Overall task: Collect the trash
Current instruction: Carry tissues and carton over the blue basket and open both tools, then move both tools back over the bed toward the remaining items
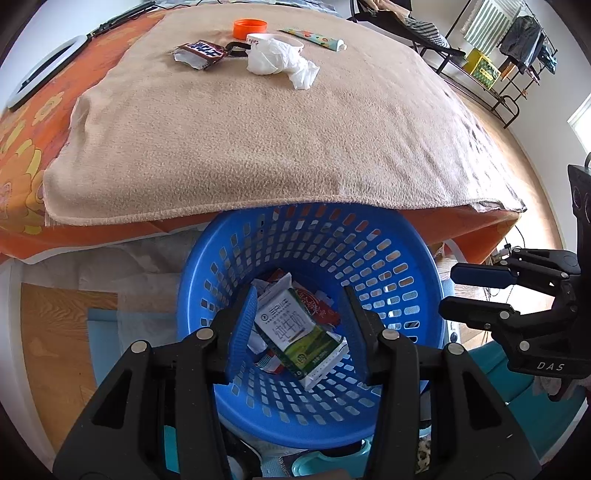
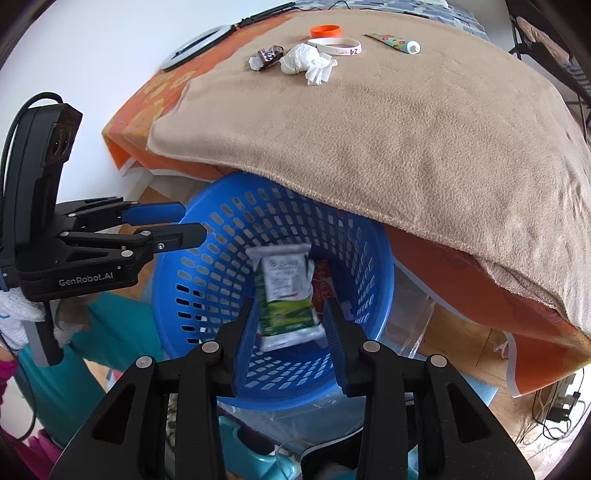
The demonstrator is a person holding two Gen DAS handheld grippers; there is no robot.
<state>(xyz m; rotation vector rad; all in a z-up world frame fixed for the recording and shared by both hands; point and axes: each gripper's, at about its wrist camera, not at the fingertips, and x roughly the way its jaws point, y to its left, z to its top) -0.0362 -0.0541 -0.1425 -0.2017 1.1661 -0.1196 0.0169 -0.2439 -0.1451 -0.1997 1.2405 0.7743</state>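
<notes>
A blue perforated basket stands below the table's front edge and holds wrappers. A green and white milk carton lies inside it; in the right wrist view the carton is blurred between the open fingers. My left gripper is open over the basket. My right gripper is open over the basket too; it also shows in the left wrist view. On the tan blanket lie a crumpled white tissue and a chocolate bar wrapper.
At the blanket's far end are an orange lid, a white band and a flattened tube. A ring light lies on the orange floral tablecloth. A clothes rack stands far right.
</notes>
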